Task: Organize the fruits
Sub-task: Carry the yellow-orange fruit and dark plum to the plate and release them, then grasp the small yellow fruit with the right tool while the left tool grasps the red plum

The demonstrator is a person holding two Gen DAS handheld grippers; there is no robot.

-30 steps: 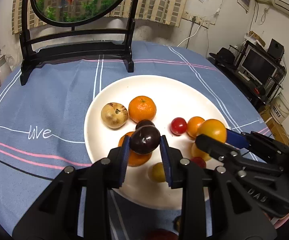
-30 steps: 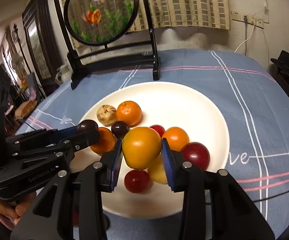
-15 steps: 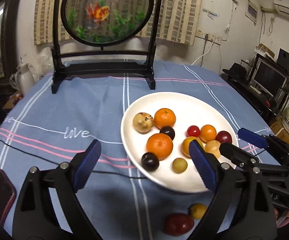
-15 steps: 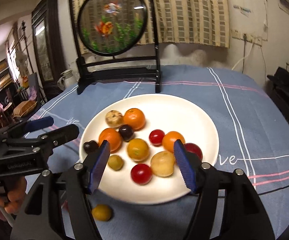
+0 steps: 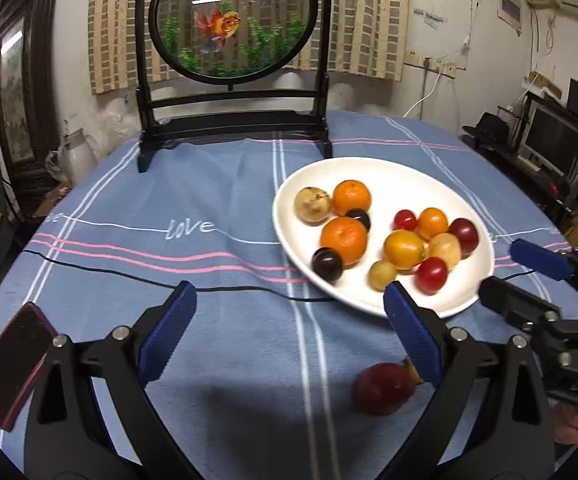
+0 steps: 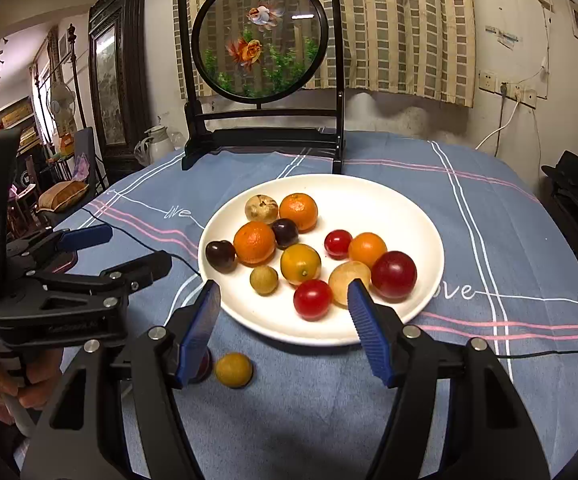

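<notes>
Both your left hand-held gripper (image 5: 285,328) and right hand-held gripper (image 6: 283,330) hang wide open and empty, the plate (image 6: 409,208) ahead nearly full, two stray fruits, red plum (image 5: 383,388) and yellow fruit (image 6: 233,369), waiting just beneath on the bench (image 6: 289,420).

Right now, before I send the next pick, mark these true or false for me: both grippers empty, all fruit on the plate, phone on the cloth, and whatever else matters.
1. Both grippers are open and hold nothing. True: the left gripper and right gripper each have their jaws spread wide with no fruit between them.
2. Every fruit is on the white plate. False: a small yellow fruit and a red fruit lie on the tablecloth near the plate's front edge.
3. A phone lies on the cloth. True, at the left edge of the left wrist view.
4. The plate holds only oranges. False: red, dark purple and yellow fruits are there too.
</notes>
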